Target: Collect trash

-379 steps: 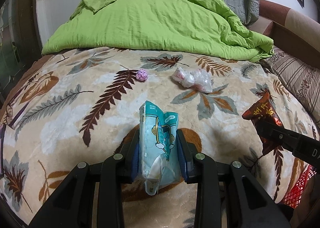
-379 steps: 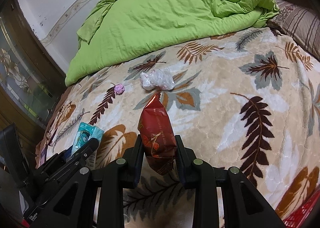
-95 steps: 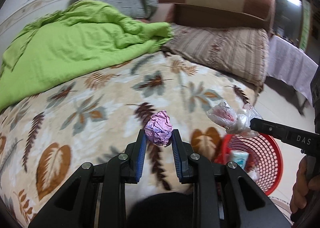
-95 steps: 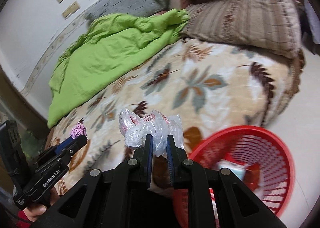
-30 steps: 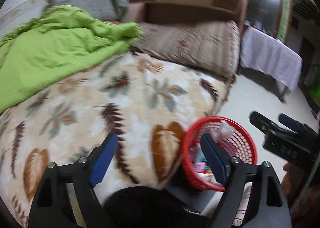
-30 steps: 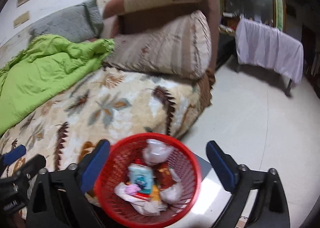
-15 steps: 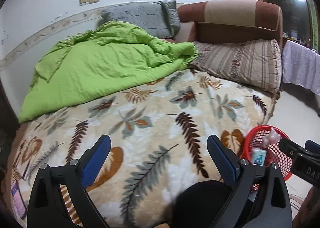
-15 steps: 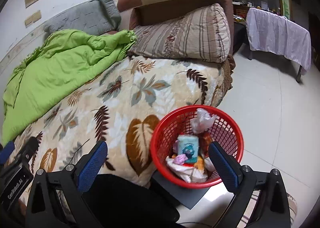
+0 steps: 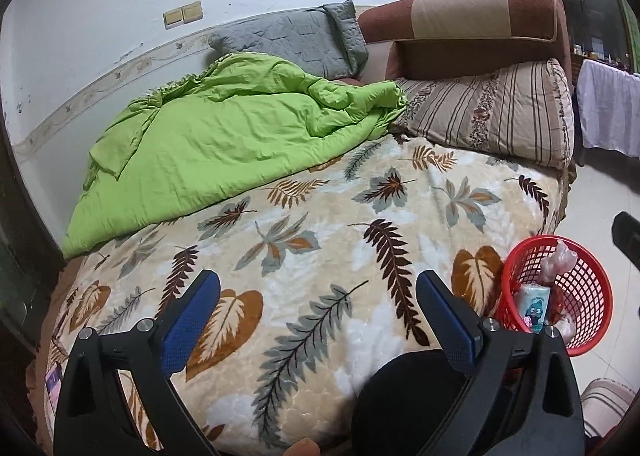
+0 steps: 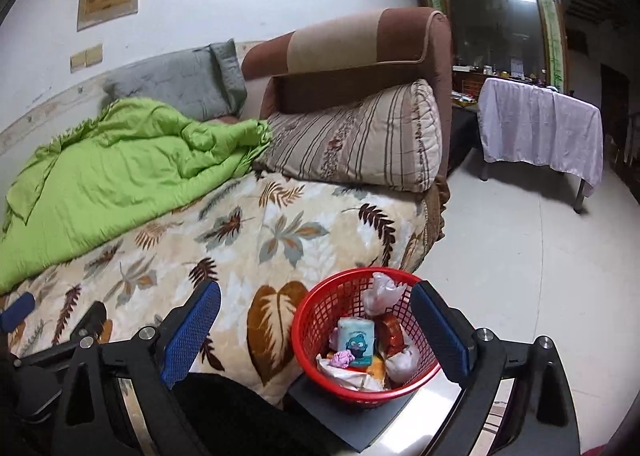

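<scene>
Your left gripper (image 9: 318,314) hangs over the near edge of the bed, its jaws spread wide with nothing between them; only the leaf-print blanket (image 9: 304,256) shows through the gap. Your right gripper (image 10: 316,326) has its jaws released just as wide, and the red basket (image 10: 316,320) sits framed between its 2 blue pads (image 10: 192,332).

The red basket stands on a dark flat board (image 10: 360,416) on the floor, just beside the corner of the bed. All the trash you can see lies inside it: a teal tissue pack (image 10: 356,340) with a cartoon face stands upright near the middle, a crumpled clear plastic bag (image 10: 382,294) rises above the rim behind it, a small pink wad (image 10: 343,358) lies at the pack's left, and a red wrapper (image 10: 392,332) rests at its right. White crumpled paper (image 10: 340,372) fills the bottom. From the left wrist view the same basket appears at the right edge, with the tissue pack and plastic bag showing over its rim.

On the bed, a green quilt (image 9: 224,144) lies bunched toward the wall, touching a striped pillow (image 9: 492,116) that leans on the brown headboard (image 9: 472,32). A grey pillow (image 9: 292,36) rests behind the quilt. Well apart, across the floor, a worktop draped in white cloth (image 10: 540,128) stands by the doorway.
</scene>
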`<state>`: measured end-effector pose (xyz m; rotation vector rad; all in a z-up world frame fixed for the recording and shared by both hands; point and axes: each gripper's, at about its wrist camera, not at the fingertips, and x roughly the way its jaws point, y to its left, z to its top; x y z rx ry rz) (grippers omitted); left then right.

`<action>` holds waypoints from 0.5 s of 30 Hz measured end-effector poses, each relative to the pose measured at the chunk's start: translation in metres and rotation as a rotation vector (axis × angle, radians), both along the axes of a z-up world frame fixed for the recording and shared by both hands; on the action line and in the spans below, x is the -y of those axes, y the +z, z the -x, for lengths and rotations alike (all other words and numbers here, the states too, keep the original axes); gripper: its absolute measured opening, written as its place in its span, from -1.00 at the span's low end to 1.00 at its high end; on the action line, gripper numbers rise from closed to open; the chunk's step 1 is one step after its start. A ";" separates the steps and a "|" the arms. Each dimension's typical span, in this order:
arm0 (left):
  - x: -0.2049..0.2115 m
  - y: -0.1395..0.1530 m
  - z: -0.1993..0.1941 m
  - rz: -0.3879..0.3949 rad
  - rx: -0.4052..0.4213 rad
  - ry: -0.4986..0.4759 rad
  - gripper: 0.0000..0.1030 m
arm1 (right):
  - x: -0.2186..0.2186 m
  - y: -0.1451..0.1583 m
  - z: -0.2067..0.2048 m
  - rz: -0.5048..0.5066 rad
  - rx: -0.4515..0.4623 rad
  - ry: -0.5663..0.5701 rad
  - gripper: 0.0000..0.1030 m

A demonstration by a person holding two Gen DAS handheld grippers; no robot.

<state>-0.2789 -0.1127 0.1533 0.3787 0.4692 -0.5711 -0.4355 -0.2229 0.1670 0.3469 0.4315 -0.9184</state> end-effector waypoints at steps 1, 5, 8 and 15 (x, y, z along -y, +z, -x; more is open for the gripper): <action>0.001 -0.001 0.000 -0.001 -0.009 -0.001 0.90 | 0.001 0.000 0.001 -0.001 0.003 -0.005 0.90; 0.005 -0.005 -0.002 -0.003 -0.045 -0.017 0.90 | 0.011 -0.004 0.004 -0.034 -0.002 -0.035 0.90; 0.009 -0.008 0.002 -0.013 -0.032 -0.024 0.90 | 0.017 -0.009 0.005 -0.064 -0.013 -0.050 0.90; 0.016 -0.012 0.005 -0.014 -0.049 -0.063 0.91 | 0.028 -0.019 0.004 -0.116 -0.039 -0.067 0.90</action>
